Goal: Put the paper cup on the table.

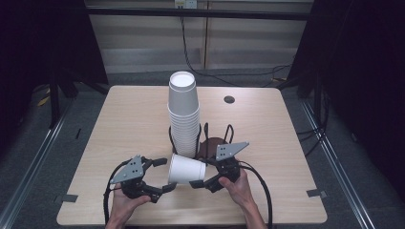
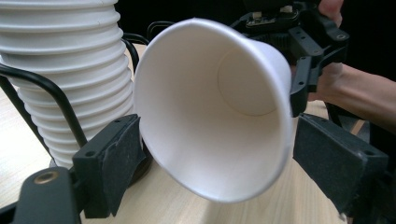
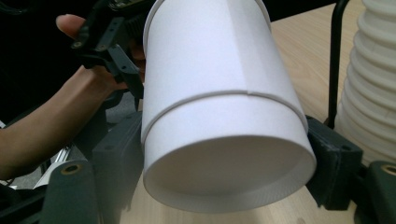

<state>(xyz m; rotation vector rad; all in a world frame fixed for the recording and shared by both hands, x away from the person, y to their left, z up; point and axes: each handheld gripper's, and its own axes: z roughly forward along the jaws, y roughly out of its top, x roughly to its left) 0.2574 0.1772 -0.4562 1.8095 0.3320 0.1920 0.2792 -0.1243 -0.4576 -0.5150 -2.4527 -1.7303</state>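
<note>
A white paper cup [image 1: 186,169] lies on its side just above the table's front, held between my two grippers. My right gripper [image 1: 204,174] is shut on its base end; in the right gripper view the cup [image 3: 219,93] has its base toward the camera and the pads [image 3: 334,161] press on both sides. My left gripper [image 1: 165,174] brackets the rim with its jaws spread wide. In the left gripper view the cup's mouth [image 2: 210,116] faces the camera and both pads [image 2: 119,156] sit against the rim. A tall stack of white cups [image 1: 183,114] stands just behind.
The stack sits in a black wire holder [image 1: 203,138] on a dark round base at the middle of the light wooden table [image 1: 124,124]. A small dark hole [image 1: 229,99] marks the table's far right. The person's hands [image 1: 241,188] come in at the front edge.
</note>
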